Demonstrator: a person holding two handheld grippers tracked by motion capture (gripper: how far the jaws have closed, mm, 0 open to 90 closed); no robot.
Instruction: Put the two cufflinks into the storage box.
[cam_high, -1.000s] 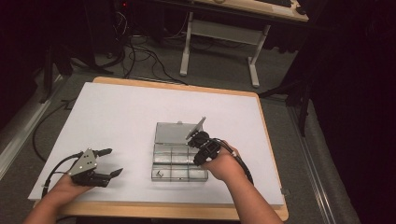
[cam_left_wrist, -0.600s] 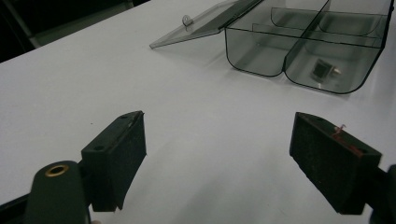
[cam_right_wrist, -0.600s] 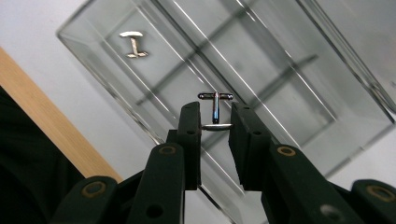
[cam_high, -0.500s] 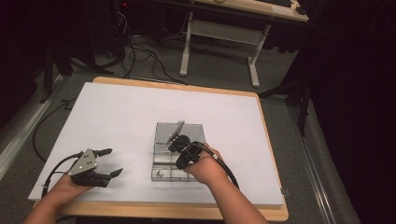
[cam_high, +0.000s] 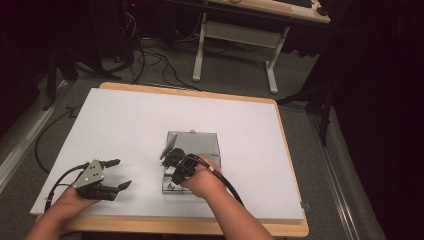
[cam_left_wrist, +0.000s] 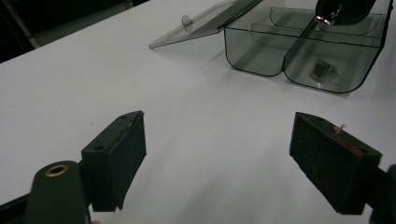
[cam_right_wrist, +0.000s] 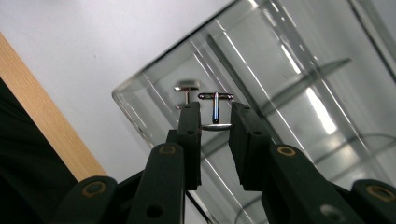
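The right gripper (cam_right_wrist: 215, 123) hangs over the clear compartment box (cam_high: 197, 150), its jaws narrowly parted around a cufflink (cam_right_wrist: 215, 112), apparently without touching it. The left gripper (cam_left_wrist: 219, 158) rests on the counter (cam_high: 125, 120) with its jaws wide.

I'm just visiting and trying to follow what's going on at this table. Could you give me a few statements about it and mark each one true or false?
1. The clear compartment box has its lid open. True.
2. The right gripper is over a corner compartment, jaws on either side of a small metal cufflink. True.
3. The left gripper is clamped on the box lid. False: it is open, apart from the box, over the white table cover.
4. Both hands are inside the box. False: just the right one reaches it.
5. The table stands on a grass lawn. False: it stands indoors.
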